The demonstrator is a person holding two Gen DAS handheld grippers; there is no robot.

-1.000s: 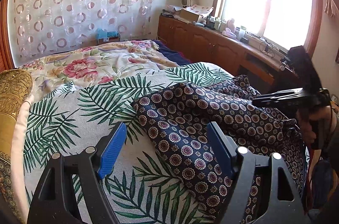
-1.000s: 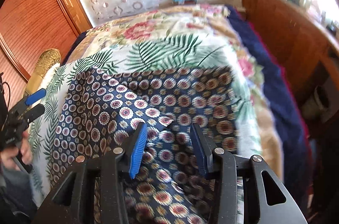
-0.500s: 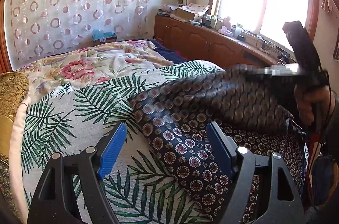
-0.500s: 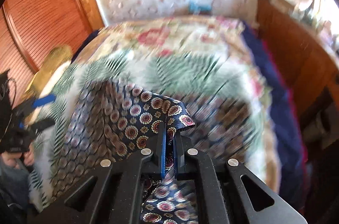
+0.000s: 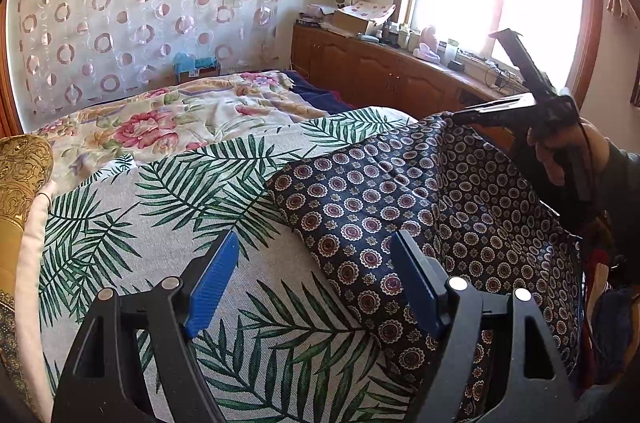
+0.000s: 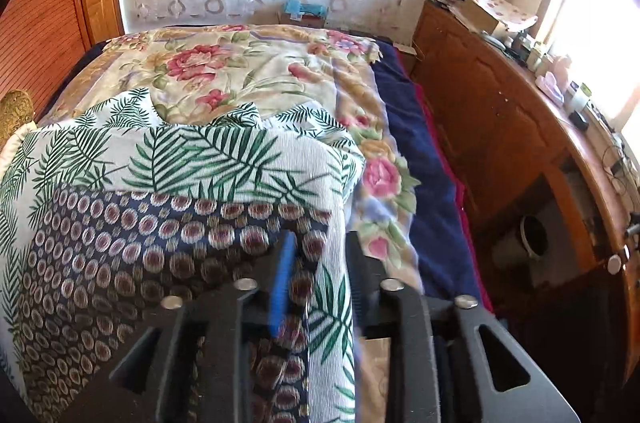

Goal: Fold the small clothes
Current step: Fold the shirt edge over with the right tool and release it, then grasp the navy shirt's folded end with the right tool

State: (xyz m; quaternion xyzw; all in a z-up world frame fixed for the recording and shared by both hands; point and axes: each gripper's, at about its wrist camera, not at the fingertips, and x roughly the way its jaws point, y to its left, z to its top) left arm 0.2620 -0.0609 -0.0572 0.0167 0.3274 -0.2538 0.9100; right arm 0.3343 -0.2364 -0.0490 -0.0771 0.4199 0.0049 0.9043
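A dark navy garment with round medallion print (image 5: 400, 207) lies on the palm-leaf bedcover (image 5: 160, 215). My left gripper (image 5: 316, 283) is open and empty, low over the garment's near left edge. In the left wrist view my right gripper (image 5: 460, 117) sits at the garment's far right corner, which is raised off the bed. In the right wrist view the right gripper (image 6: 318, 275) has its jaws parted, with the blurred garment (image 6: 140, 263) under and left of the blue pad (image 6: 282, 283).
A floral quilt (image 6: 248, 67) covers the far bed. A wooden cabinet (image 6: 500, 127) with clutter runs along the window side. A gold bolster (image 5: 20, 175) lies at the left. A bin (image 6: 528, 235) stands under the cabinet.
The right gripper shut on the garment's corner, lifted it and carried it across. Its jaws now stand parted. The left gripper stayed open and in place.
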